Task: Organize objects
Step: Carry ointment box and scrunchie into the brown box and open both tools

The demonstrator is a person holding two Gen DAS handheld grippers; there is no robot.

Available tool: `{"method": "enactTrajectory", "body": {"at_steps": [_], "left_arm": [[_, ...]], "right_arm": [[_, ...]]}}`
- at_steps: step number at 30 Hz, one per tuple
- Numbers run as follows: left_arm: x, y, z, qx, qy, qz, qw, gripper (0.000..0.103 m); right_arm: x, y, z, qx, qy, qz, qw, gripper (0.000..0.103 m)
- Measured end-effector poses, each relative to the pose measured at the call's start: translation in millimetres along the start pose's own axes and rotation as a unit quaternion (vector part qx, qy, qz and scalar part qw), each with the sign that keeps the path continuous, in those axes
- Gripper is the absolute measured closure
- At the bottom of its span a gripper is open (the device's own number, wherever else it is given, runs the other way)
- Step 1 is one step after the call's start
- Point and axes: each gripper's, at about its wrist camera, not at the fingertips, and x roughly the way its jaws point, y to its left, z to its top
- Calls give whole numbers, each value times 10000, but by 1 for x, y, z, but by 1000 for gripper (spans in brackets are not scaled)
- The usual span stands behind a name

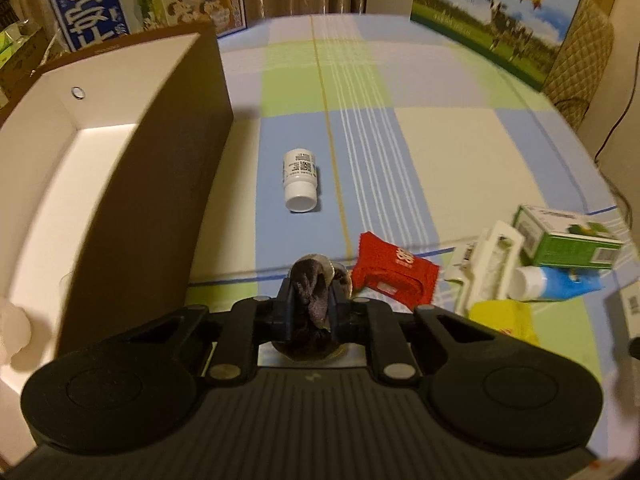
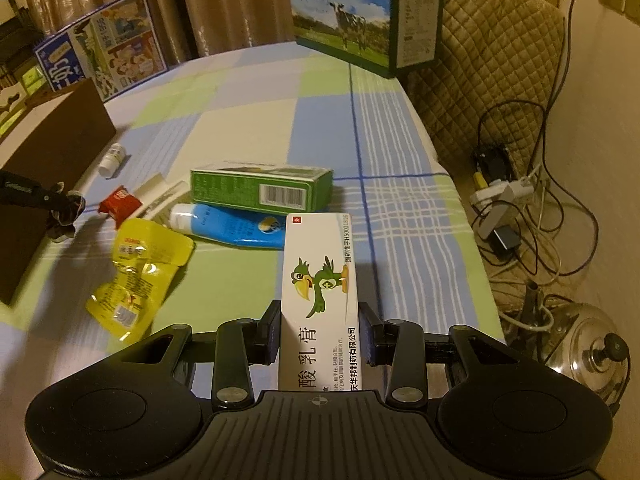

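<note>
both grippers were matte black — the left gripper (image 1: pixel 312 280) and right gripper (image 2: pixel 318 332) each had a ribbed grey body behind the jaws, two round discs outboard, silver rivets at the linkages, dark blue pads.

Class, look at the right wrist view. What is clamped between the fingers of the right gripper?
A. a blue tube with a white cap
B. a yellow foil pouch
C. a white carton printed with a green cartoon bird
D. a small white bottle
C: the right gripper has its pads pressed on both sides of the white carton with the green bird, while the blue tube, yellow pouch and white bottle lie on the cloth.
</note>
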Motion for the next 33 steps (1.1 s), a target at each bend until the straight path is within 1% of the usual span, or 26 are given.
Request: {"method": "enactTrajectory", "body": {"at_steps": [5, 10, 17, 24, 33], "left_arm": [[-36, 10, -12, -216, -231, -208, 9993, 90], [-74, 23, -22, -410, -492, -387, 9972, 90], [-119, 53, -28, -694, -849, -488, 9928, 90], [-153, 97, -35, -997, -1169, -326, 9876, 90], [-171, 161, -46, -1277, -1266, 13, 9837, 90]], "right_arm": [[-7, 14, 3, -72, -82, 154, 9998, 68], [-19, 37, 11, -230, -236, 382, 9987, 68], [-37, 77, 27, -426, -520, 806, 9945, 68], [-45, 135, 42, -601, -670, 1417, 9858, 68], [-39, 229, 56, -1081, -748, 2120, 9684, 68]]}}
